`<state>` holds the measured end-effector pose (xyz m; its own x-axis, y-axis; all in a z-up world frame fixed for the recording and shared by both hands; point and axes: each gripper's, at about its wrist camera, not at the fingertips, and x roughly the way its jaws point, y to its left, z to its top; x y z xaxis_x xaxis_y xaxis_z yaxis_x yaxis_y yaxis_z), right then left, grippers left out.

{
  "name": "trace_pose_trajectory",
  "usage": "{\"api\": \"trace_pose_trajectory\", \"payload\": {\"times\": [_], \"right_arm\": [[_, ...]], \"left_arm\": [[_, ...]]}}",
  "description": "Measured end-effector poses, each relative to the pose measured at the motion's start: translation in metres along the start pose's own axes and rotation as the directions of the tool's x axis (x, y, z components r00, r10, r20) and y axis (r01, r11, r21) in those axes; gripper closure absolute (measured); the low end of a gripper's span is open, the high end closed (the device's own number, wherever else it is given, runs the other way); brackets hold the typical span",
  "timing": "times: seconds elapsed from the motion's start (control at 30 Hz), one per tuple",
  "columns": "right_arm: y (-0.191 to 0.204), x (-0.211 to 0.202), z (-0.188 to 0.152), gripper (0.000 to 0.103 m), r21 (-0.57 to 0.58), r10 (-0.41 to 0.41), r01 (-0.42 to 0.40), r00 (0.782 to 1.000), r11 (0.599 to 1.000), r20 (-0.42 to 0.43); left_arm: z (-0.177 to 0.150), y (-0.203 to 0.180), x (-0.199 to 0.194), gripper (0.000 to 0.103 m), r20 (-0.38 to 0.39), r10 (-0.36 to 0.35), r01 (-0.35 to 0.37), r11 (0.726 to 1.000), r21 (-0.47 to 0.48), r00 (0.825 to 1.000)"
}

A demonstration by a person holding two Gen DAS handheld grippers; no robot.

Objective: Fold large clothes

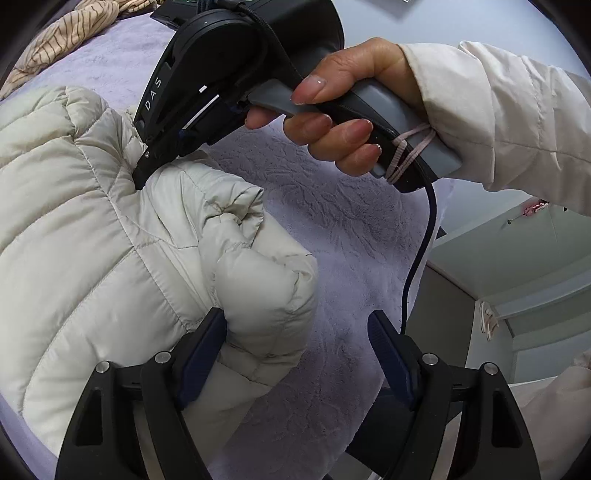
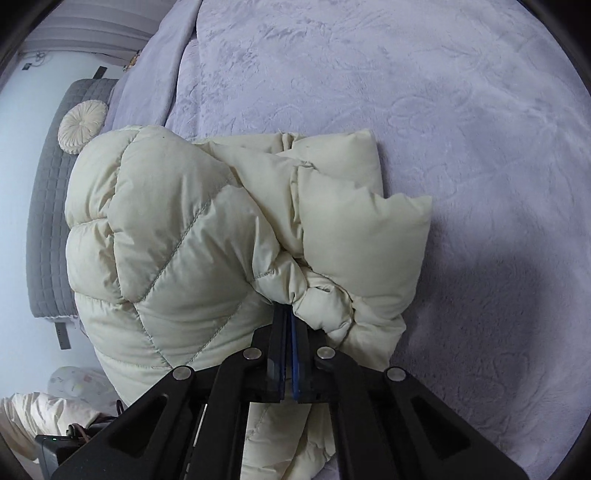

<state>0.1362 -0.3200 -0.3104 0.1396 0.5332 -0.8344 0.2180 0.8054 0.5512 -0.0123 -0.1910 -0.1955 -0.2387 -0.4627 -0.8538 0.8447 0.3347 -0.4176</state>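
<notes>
A cream quilted puffer jacket [image 1: 92,236] lies bunched on a lavender bed cover [image 1: 332,206]. My left gripper [image 1: 295,325] is open; a puffy fold of the jacket sits against its left finger [image 1: 203,350], with the bed cover between the fingers. My right gripper [image 1: 142,173], held in a hand, presses its closed tips into the jacket. In the right wrist view the jacket [image 2: 177,236] fills the middle and my right gripper [image 2: 288,314] is shut on a gathered edge of it.
A tan striped cloth [image 1: 74,33] lies at the far edge of the bed. A grey quilted headboard [image 2: 51,206] with a round cushion [image 2: 81,125] stands to the left. The bed cover [image 2: 443,110] stretches beyond the jacket. White furniture [image 1: 517,266] stands beside the bed.
</notes>
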Motion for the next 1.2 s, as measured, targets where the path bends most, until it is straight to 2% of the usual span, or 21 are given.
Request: {"api": "trace_pose_trajectory", "payload": {"times": [0.43, 1.0, 1.2], "right_arm": [[-0.003, 0.014, 0.011, 0.103, 0.014, 0.019, -0.019, 1.000, 1.000, -0.006], [0.004, 0.007, 0.006, 0.103, 0.044, -0.024, 0.024, 1.000, 0.999, -0.001], [0.016, 0.004, 0.005, 0.103, 0.036, -0.063, 0.063, 0.998, 0.997, -0.003]], "left_arm": [[-0.001, -0.001, 0.004, 0.024, -0.006, 0.012, -0.012, 1.000, -0.009, 1.000], [0.001, 0.000, 0.007, 0.024, -0.013, 0.034, -0.034, 0.999, -0.042, 0.999], [0.000, 0.000, 0.005, 0.024, -0.013, 0.044, -0.044, 0.998, -0.052, 0.999]]}}
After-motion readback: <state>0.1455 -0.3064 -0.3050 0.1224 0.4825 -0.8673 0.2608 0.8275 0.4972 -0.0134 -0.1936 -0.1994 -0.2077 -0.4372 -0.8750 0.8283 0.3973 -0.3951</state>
